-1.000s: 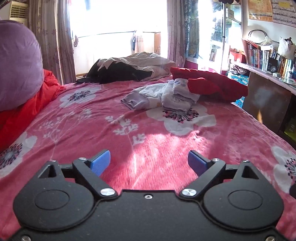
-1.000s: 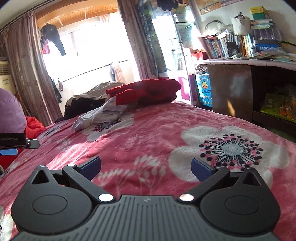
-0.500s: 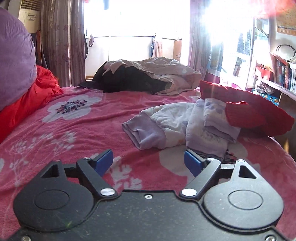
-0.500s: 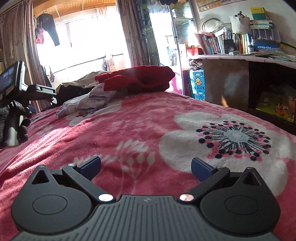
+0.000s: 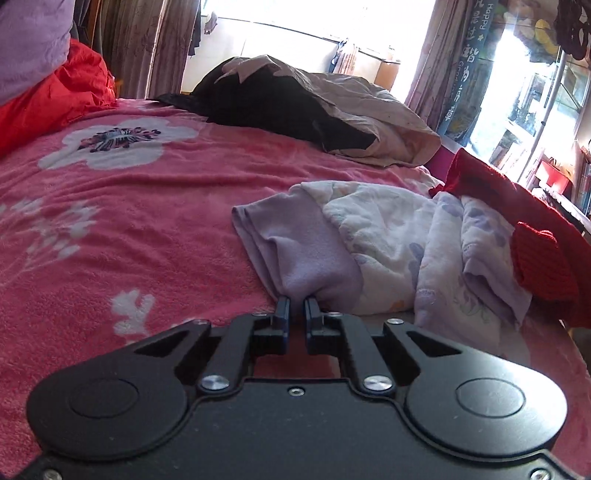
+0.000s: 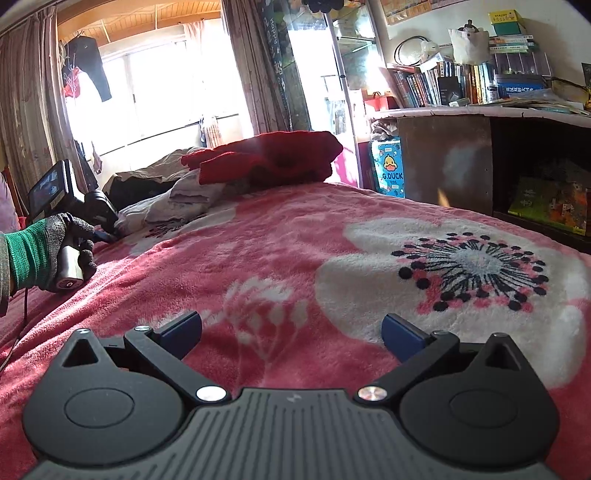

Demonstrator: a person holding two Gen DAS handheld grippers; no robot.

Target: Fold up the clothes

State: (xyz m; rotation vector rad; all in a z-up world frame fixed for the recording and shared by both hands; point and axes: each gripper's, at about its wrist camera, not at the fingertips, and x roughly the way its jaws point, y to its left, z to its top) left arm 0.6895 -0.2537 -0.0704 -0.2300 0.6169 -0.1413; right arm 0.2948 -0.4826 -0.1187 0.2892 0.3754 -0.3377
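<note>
The left gripper (image 5: 296,303) pinches the near hem of a pale lilac, crumpled cotton garment (image 5: 295,251) on the pink floral fleece blanket (image 5: 122,221); the right gripper (image 6: 291,328) hovers spread above bare blanket. Beyond lie a red knitted sweater (image 5: 539,254) and, seemingly, a beige-and-black jacket (image 5: 314,110).

A blue box (image 6: 388,168) beside the bed reads "G.DUCK KIDS" under a duck picture; a hanging banner (image 5: 482,22) reads "Happy".
</note>
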